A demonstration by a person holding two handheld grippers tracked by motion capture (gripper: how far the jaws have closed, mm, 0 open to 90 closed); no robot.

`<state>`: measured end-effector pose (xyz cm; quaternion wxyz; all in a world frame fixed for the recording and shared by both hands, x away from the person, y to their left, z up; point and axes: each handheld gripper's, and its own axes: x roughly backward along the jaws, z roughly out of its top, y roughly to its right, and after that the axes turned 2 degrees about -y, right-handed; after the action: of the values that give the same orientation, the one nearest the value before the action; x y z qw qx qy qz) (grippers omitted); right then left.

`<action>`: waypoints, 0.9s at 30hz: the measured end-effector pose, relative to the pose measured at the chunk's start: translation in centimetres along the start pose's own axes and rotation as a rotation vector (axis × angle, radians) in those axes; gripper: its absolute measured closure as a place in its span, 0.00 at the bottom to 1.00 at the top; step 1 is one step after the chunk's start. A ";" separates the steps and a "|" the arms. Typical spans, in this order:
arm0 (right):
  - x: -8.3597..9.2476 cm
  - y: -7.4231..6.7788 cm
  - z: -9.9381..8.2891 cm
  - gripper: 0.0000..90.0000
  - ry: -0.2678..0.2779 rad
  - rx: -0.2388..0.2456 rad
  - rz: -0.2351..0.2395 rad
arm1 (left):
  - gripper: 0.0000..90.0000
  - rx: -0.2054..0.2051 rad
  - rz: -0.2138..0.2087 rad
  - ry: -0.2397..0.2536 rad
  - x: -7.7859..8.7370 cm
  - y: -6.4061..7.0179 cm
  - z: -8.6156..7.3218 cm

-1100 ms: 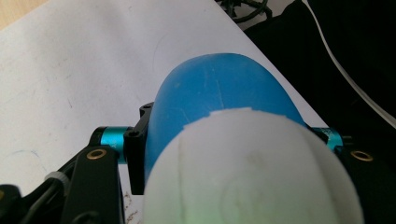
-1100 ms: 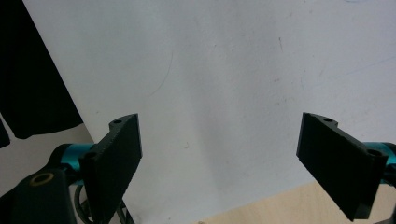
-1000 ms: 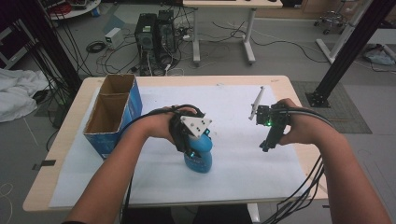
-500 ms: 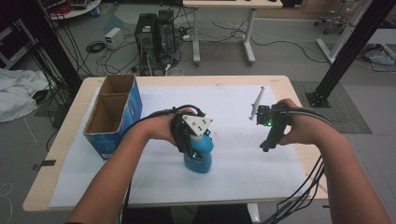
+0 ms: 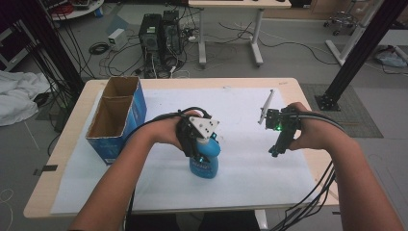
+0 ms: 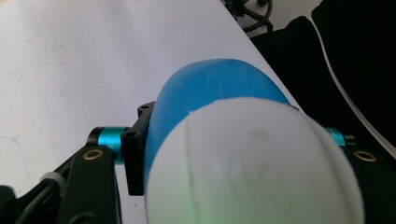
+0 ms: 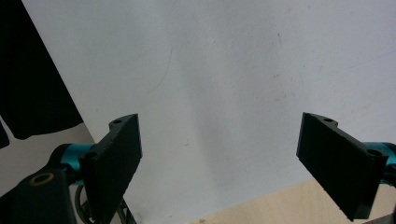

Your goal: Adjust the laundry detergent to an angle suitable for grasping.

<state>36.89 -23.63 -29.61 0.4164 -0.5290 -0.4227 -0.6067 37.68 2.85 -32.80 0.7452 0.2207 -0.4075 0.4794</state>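
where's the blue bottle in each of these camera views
High view: bottle at centre, in the left gripper.
Left gripper view: bottle between the jaws, at centre.
Right gripper view: not in it.
Shared landmark: white sheet.

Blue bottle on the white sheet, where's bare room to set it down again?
The white sheet is bare between the blue bottle and the right tool, and along the near edge. It is tighter on the left by the cardboard box, and a thin white stick lies at the far right.
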 end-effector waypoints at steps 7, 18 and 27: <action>-0.2 -0.1 0.0 0.15 0.001 -0.007 0.005 | 0.35 0.022 0.018 0.013 0.2 0.1 0.1; -0.2 0.1 0.4 0.15 0.008 0.010 0.008 | 0.32 0.053 0.046 0.013 1.3 0.7 0.3; -0.2 0.1 0.7 0.15 0.023 0.023 0.006 | 0.28 0.106 0.068 0.005 2.2 1.2 0.2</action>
<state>37.18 -22.96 -29.72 0.4292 -0.5185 -0.4234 -0.6064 37.00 4.35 -30.96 0.7169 0.2447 -0.3870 0.5257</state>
